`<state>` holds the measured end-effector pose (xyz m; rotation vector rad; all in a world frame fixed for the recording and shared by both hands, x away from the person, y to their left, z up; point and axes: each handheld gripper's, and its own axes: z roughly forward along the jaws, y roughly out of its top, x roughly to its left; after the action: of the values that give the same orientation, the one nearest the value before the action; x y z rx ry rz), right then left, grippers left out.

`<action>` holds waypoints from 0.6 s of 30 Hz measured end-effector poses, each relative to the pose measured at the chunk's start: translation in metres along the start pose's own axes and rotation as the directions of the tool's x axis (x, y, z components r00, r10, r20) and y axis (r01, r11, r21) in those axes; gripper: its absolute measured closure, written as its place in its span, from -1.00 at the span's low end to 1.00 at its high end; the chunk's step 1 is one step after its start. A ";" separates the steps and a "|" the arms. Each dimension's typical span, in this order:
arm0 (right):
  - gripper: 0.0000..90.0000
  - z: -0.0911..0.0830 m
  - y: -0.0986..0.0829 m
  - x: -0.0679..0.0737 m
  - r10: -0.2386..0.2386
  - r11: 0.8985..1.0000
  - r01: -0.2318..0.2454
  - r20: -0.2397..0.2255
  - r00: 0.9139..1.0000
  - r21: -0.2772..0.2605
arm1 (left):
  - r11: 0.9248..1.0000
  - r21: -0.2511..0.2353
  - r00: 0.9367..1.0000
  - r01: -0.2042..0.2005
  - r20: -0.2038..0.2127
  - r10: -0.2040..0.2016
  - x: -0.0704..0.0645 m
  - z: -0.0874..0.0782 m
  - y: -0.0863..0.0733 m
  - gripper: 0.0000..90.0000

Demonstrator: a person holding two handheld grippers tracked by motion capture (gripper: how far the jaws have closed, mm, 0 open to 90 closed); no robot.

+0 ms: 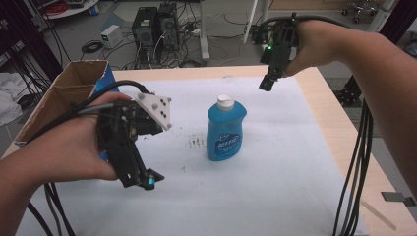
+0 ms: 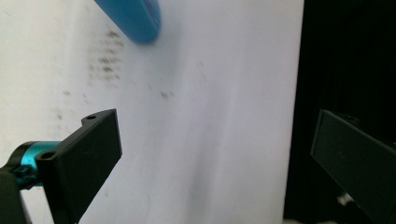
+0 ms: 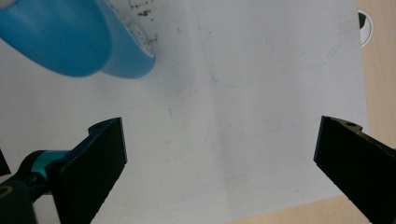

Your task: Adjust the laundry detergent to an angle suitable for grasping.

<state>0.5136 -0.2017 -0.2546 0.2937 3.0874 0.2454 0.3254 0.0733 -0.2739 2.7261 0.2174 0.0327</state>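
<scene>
Left gripper (image 1: 142, 179), jaws spread wide and holding nothing, low over the table's (image 1: 275, 196) near-left part beside the cardboard box (image 1: 64, 96), aimed forward-right. Blue bottle (image 1: 225, 129) upright at table centre on the white sheet (image 1: 255, 196), white cap up, long axis vertical, well apart from both, just right of and beyond the left gripper. Right gripper (image 1: 267, 83) raised over the far edge, jaws wide and empty too; left looks nearer.

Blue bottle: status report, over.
Left gripper open, empty, near side of the blue bottle. Right gripper open, empty, raised beyond it. Bottle upright on the white sheet, capped, untouched. Nothing between.
</scene>
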 end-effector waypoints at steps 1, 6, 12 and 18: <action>-0.96 0.000 0.000 0.000 0.000 1.000 0.000 0.000 1.000 0.000 | 1.000 -0.020 1.000 0.015 -0.001 -0.015 0.003 -0.001 0.000 -0.96; -0.96 0.002 -0.017 0.001 0.022 1.000 -0.022 -0.001 1.000 -0.006 | 0.995 -0.072 0.998 0.067 0.005 -0.066 0.016 0.000 0.001 -0.96; -0.96 0.003 -0.024 0.000 0.029 1.000 -0.029 -0.002 1.000 -0.012 | 0.983 -0.135 0.993 0.120 0.033 -0.117 0.033 0.001 0.003 -0.96; -0.96 0.002 -0.026 0.001 0.021 1.000 -0.021 -0.001 1.000 -0.019 | 0.970 -0.183 0.987 0.163 0.033 -0.160 0.042 0.005 0.008 -0.96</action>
<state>0.5074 -0.2265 -0.2607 0.3252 3.0828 0.2750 0.3682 0.0706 -0.2754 2.5146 0.4100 -0.0170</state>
